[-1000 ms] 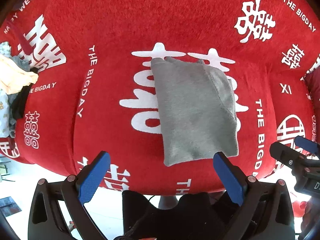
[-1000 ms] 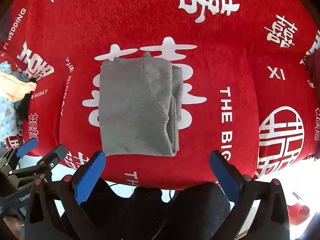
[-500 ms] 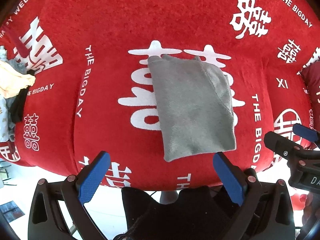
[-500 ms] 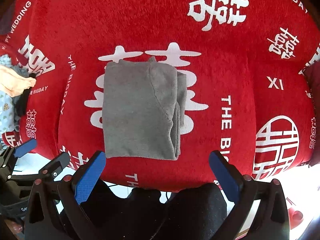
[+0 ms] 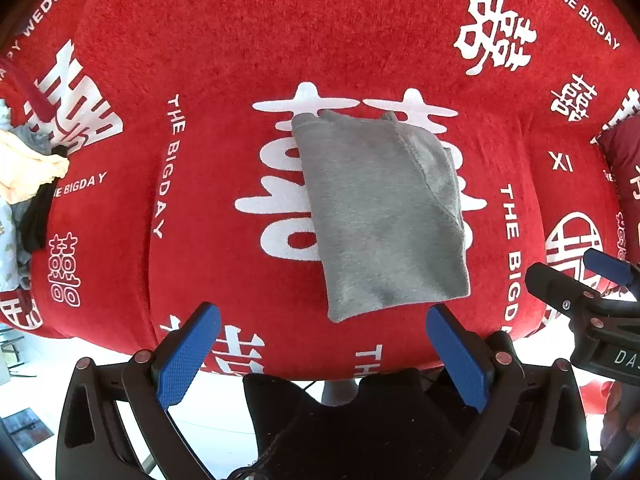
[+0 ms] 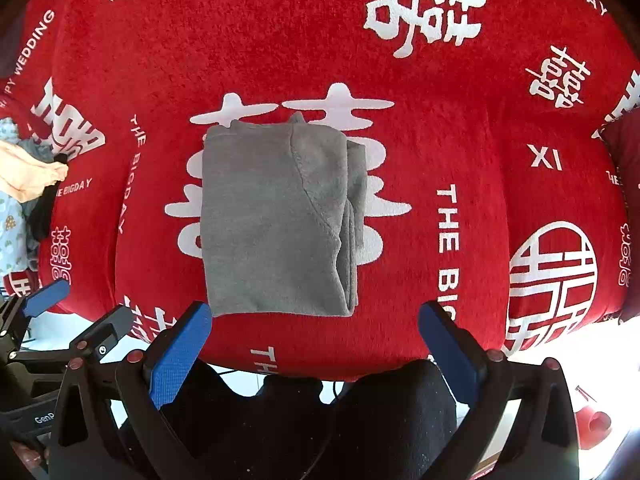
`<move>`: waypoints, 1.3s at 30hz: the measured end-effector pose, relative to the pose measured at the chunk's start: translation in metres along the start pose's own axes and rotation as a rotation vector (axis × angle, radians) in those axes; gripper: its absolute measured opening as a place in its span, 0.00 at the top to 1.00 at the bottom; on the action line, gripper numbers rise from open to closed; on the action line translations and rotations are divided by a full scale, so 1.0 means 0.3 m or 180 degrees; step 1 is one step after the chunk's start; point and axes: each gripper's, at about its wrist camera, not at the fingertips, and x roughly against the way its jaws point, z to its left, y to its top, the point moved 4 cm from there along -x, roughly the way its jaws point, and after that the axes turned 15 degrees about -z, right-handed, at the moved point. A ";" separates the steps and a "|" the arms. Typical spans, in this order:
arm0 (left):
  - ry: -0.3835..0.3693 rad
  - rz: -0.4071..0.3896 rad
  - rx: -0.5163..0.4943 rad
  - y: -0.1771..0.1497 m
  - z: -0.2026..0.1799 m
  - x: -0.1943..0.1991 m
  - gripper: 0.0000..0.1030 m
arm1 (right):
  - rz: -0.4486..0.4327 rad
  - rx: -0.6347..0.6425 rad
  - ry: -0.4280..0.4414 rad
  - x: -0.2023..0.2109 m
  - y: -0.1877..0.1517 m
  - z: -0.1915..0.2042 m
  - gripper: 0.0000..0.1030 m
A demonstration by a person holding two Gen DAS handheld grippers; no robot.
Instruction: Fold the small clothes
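- While both grippers hang short of the near edge w/ jaws spread wide & holding nothing, a grey garment (image 6: 276,216) lies folded into a rough rectangle at the middle of a red printed cover (image 6: 440,92), over its big white character.
- Left gripper (image 5: 320,344): blue pads apart, the cloth's near-left corner just beyond them. Right gripper (image 6: 316,340): same stance, the cloth's near edge just past its fingertips. Neither touches the fabric.
- Risk 1: a pinch at the near edge probably catches only the top layer; the stack would then peel open & undo the fold.
- Risk 2: the cover is plush & likely grippy, so dragging the bundle could bunch the lower layers or skew the rectangle.
- Risk 3: the grippers sit close side by side; both reaching for the same hem could knock into each other.
- Look of the cloth: soft, fleecy knit, several layers thick; a curved seam runs down the top face, stacked edges show along its right side, a small tab pokes out at the far edge.
- Pile of other clothes (image 5: 24,184) waits at far left, well apart.
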 end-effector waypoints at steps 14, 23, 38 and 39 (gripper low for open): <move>-0.0071 -0.0037 -0.0014 0.003 -0.001 0.007 0.00 | -0.0013 -0.0008 -0.0044 0.006 0.000 -0.002 0.00; -0.0066 -0.0038 -0.0009 -0.002 0.000 0.010 0.00 | 0.0004 0.0018 -0.0039 0.005 0.000 0.002 0.00; -0.0036 -0.0064 0.0030 -0.018 0.019 0.022 0.00 | -0.0027 0.0084 -0.0046 0.016 -0.003 0.018 0.00; -0.0035 -0.0066 0.0029 -0.019 0.020 0.023 0.00 | -0.0034 0.0098 -0.0050 0.017 -0.001 0.020 0.00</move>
